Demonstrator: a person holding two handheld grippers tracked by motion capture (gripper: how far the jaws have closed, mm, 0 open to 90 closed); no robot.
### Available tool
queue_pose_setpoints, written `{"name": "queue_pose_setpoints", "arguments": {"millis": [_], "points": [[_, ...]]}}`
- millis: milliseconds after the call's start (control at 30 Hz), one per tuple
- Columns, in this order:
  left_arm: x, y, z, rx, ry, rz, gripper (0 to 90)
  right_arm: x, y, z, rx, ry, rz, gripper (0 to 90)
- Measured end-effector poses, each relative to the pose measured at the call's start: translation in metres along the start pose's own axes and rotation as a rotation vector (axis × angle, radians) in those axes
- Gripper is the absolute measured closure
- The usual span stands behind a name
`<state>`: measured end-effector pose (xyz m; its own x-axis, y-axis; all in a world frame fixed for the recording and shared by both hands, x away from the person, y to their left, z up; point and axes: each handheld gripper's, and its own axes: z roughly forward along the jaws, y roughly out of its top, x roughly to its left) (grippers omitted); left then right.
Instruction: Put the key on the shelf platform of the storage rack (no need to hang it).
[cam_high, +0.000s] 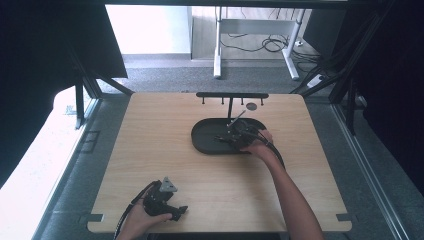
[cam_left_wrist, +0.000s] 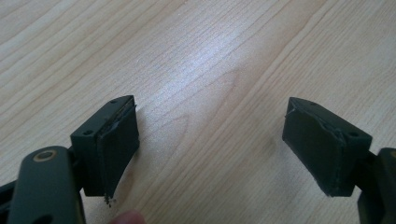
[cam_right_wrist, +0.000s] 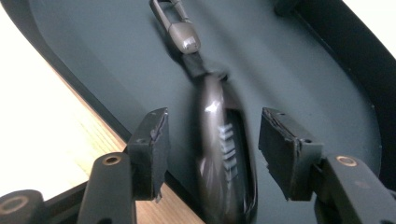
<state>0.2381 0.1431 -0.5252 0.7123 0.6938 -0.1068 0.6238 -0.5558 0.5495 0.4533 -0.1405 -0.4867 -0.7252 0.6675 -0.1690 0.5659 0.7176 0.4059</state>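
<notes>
At the near edge of the pale wooden table (cam_high: 165, 160), the left gripper (cam_high: 176, 210) rests low over the board in the person's left hand (cam_high: 145, 220). In the left gripper view its 2 black jaws stand wide apart with nothing but bare wood grain between them, and the left gripper (cam_left_wrist: 210, 149) holds nothing.

Farther in, right of the middle of the table, lies the dark oval plastic tray (cam_high: 202, 137). The person's right hand (cam_high: 260, 147) reaches over the tray's right half, holding the right gripper (cam_high: 225, 139) down inside it.

In the right gripper view the right gripper (cam_right_wrist: 212, 154) has its 2 jaws spread, 1 on each side of a glossy dark brown key fob (cam_right_wrist: 224, 154) that lies on the tray's (cam_right_wrist: 303, 70) floor. The fob sits in the gap between the jaws, blurred, and neither pad can be seen pressing on it. A small metal clasp (cam_right_wrist: 180, 28) sticks out from the fob's far end, pointing deeper into the tray.

Beyond the tray, near the table's far edge, stands a black metal rack with a T-shaped bar and small hooks (cam_high: 231, 95).
</notes>
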Motion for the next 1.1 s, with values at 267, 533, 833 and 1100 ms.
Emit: {"name": "queue_pose_setpoints", "arguments": {"millis": [267, 533, 833, 1100], "points": [[-0.001, 0.000, 0.001, -0.002, 0.005, 0.008, 18.4, 0.000, -0.003, -0.018, -0.080, 0.031, 0.033, 42.9], [0.000, 0.000, 0.001, -0.005, 0.000, 0.006, 18.4, 0.000, -0.009, -0.023, -0.095, 0.030, 0.032, 42.8], [0.000, 0.000, 0.001, -0.004, -0.001, 0.008, 18.3, 0.001, -0.008, -0.026, -0.102, 0.031, 0.028, 43.8], [0.001, 0.000, 0.000, -0.004, -0.005, 0.004, 18.4, 0.002, -0.010, -0.034, -0.122, 0.038, 0.017, 43.8]]}}
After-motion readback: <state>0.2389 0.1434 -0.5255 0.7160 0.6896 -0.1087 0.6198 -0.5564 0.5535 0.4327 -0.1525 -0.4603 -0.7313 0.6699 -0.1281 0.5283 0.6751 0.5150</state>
